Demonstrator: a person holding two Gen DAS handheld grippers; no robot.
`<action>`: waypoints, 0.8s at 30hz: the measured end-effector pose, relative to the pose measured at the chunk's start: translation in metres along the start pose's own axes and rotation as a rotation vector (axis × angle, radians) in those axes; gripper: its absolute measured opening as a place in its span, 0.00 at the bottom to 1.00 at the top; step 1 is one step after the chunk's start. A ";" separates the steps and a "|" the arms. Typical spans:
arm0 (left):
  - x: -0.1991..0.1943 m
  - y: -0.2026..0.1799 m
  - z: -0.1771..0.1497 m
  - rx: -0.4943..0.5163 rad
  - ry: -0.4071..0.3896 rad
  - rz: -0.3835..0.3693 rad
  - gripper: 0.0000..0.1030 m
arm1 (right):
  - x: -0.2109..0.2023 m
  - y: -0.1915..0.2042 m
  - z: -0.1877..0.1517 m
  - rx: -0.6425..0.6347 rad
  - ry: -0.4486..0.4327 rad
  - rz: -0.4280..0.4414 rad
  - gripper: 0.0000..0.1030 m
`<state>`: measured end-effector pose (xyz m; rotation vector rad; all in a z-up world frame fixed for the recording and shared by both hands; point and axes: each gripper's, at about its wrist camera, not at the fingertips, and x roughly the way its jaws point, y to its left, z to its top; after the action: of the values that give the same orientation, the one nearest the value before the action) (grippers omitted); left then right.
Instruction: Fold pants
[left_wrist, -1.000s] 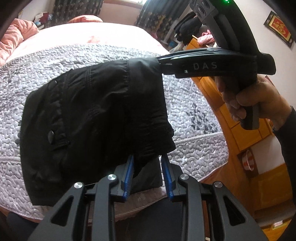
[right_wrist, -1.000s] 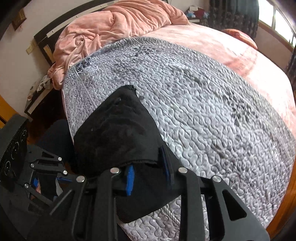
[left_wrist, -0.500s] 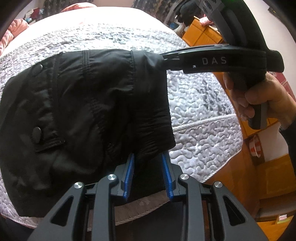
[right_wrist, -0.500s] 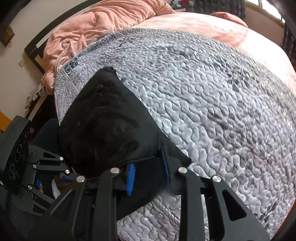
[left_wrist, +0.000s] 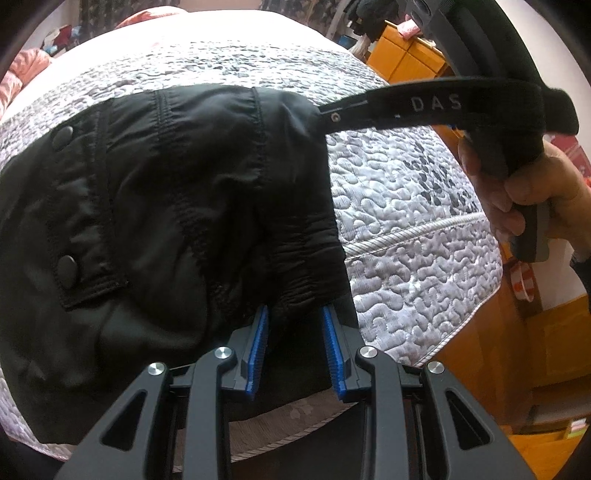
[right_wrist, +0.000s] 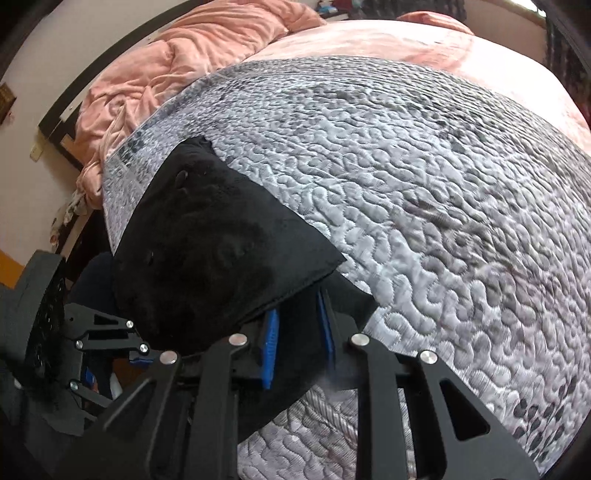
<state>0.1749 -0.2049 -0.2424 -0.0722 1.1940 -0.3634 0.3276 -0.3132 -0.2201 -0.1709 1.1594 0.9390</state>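
Note:
The black pants (left_wrist: 166, 203) lie folded on the grey quilted bedspread (left_wrist: 406, 221), with two snap buttons (left_wrist: 62, 138) on a flap at their left. My left gripper (left_wrist: 294, 314) is shut on the gathered edge nearest the camera, and cloth bunches between its blue pads (left_wrist: 258, 339). The right gripper (left_wrist: 322, 115), held by a person's hand (left_wrist: 524, 192), grips the far corner. In the right wrist view the pants (right_wrist: 221, 240) drape over my right gripper (right_wrist: 298, 306). Its jaws are closing with black cloth pinched between them.
The quilt (right_wrist: 443, 184) hangs over the bed's near edge. A crumpled pink duvet (right_wrist: 184, 55) lies by the headboard, and a pink sheet (right_wrist: 406, 40) covers the far side. Orange wooden cabinets (left_wrist: 406, 55) stand to the right of the bed.
Both grippers have sunk toward the bed with the pants in them. The pants now fill more of both views and rest lower on the quilt.

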 end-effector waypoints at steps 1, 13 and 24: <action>0.000 -0.001 -0.001 0.009 -0.001 0.000 0.30 | 0.000 -0.001 -0.001 0.020 -0.002 -0.008 0.22; -0.033 0.019 -0.018 -0.050 -0.052 -0.171 0.72 | -0.017 -0.042 -0.036 0.529 -0.159 0.079 0.51; -0.101 0.124 -0.038 -0.274 -0.185 -0.151 0.83 | 0.044 -0.060 -0.027 0.776 -0.213 0.413 0.51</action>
<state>0.1378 -0.0517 -0.1961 -0.4265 1.0512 -0.3154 0.3545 -0.3417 -0.2889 0.8011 1.3007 0.7709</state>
